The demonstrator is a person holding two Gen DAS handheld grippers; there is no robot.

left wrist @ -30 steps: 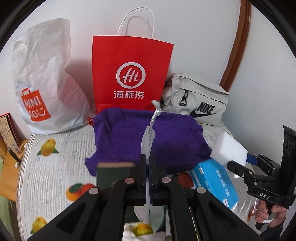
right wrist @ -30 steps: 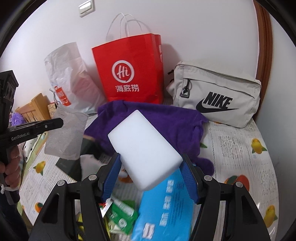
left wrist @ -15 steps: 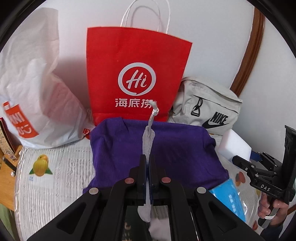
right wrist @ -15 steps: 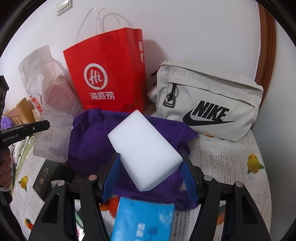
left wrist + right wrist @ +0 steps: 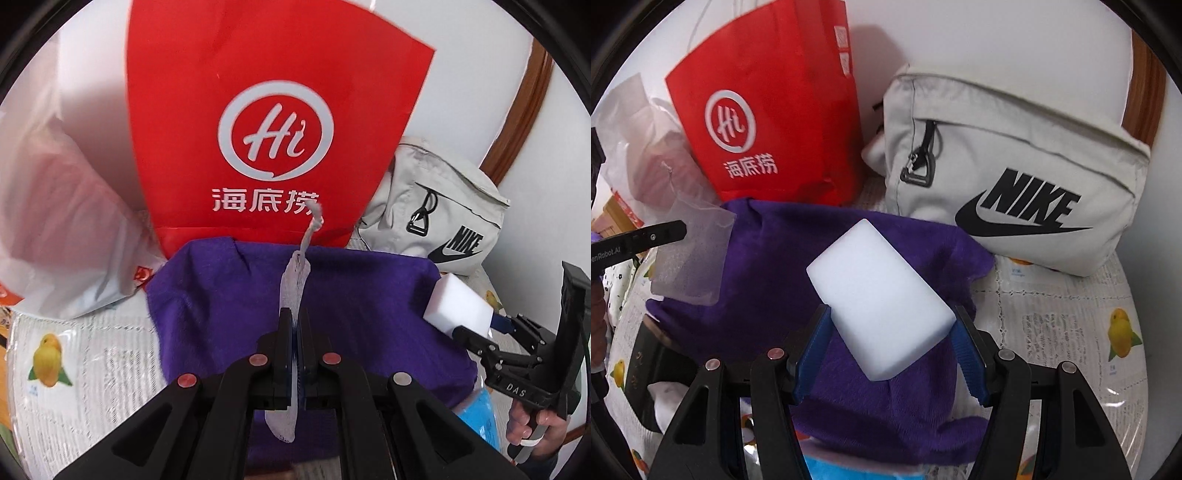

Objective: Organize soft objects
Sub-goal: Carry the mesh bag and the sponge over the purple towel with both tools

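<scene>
My left gripper (image 5: 294, 325) is shut on a thin sheer mesh pouch (image 5: 293, 288), seen edge-on with its drawstring pointing at the red paper bag (image 5: 273, 122); the pouch also shows in the right wrist view (image 5: 690, 254). My right gripper (image 5: 892, 332) is shut on a white foam sponge (image 5: 881, 306), which also shows in the left wrist view (image 5: 458, 304). Both hang above a purple cloth (image 5: 351, 306) lying in front of the red bag (image 5: 768, 122).
A grey Nike bag (image 5: 1015, 166) stands right of the red bag, against the wall. A white plastic bag (image 5: 55, 229) stands left. A blue packet (image 5: 480, 417) and a dark booklet (image 5: 646, 365) lie on the fruit-print tablecloth (image 5: 1071, 332).
Both grippers have moved forward over the purple cloth toward the red bag and the Nike bag, each still holding its object. The bags now loom larger.
</scene>
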